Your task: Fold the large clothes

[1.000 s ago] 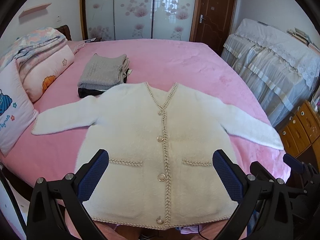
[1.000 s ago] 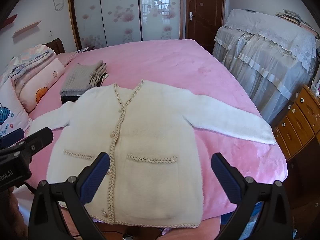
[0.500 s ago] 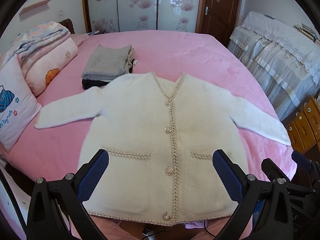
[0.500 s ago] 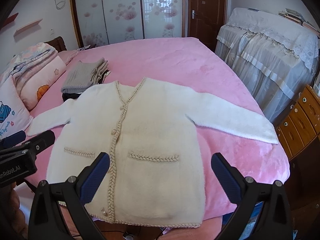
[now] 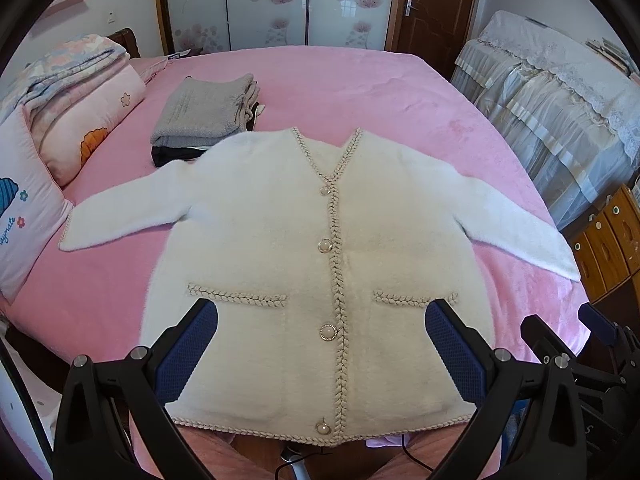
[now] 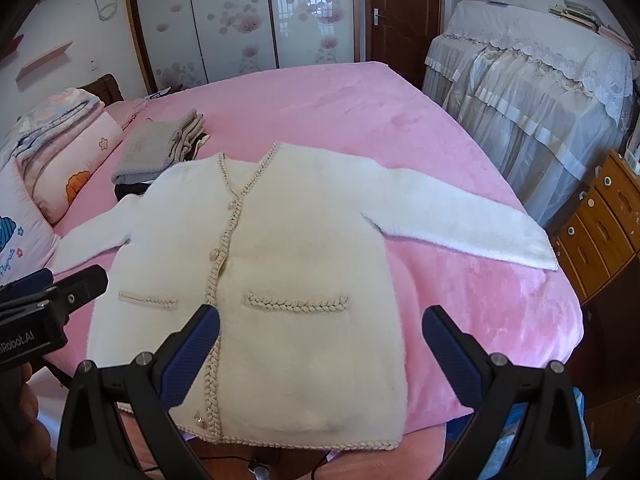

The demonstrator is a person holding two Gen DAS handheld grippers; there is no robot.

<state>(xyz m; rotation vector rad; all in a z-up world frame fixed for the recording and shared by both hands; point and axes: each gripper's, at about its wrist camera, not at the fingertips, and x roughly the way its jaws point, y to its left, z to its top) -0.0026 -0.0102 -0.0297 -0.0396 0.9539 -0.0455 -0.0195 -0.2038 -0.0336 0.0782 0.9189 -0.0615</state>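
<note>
Seen from the left wrist, a white cardigan (image 5: 320,264) lies flat and buttoned, front up, on the pink bed (image 5: 360,88), both sleeves spread out to the sides and its hem at the near edge. The left gripper (image 5: 322,344) hangs above the lower part of the cardigan with its blue pads (image 5: 188,352) set wide and nothing between them. Beyond the collar sits a stack of folded grey clothes (image 5: 204,112), and pillows (image 5: 80,120) lie at the left. The right gripper (image 5: 592,344) shows at the lower right edge.

From the right wrist, the cardigan (image 6: 288,264) lies the same way, one sleeve reaching the right edge of the bed (image 6: 340,108). The right gripper (image 6: 320,352) is also wide and empty above the hem. The left gripper (image 6: 48,304) pokes in at the left; what may be a hand shows under it, though it is dim
</note>
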